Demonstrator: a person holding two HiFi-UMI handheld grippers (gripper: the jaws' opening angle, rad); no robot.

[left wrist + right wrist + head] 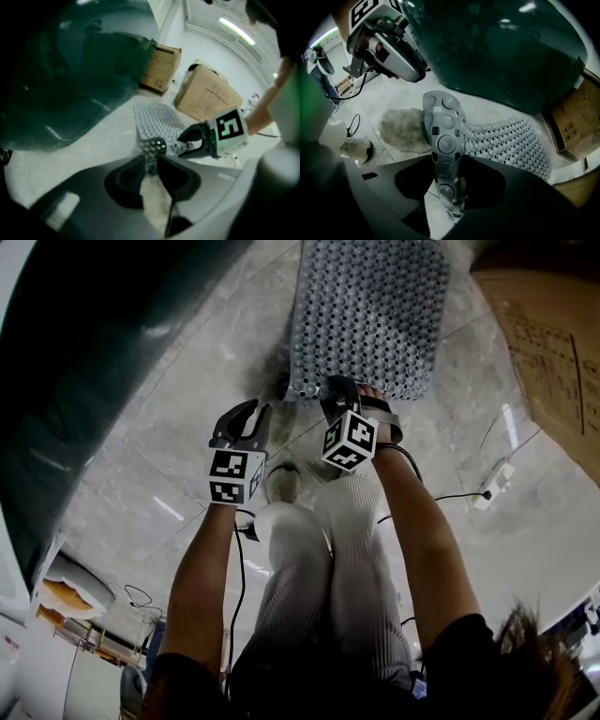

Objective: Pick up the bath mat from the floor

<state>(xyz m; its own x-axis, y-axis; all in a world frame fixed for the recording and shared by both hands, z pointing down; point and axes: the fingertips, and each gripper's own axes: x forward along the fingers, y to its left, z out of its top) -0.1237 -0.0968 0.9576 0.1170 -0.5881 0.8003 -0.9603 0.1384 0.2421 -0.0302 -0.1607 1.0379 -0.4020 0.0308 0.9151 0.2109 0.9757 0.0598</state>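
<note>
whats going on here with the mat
A person bent over the floor holds a gripper in each hand. The right gripper has its jaws closed on the near edge of the grey bath mat, which curls up there; the rest lies flat. The left gripper hovers beside it, jaws apart and empty.

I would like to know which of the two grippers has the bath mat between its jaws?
The right gripper: the bath mat has its lifted edge clamped between its jaws. The left gripper hovers beside the mat's corner, jaws empty.
</note>
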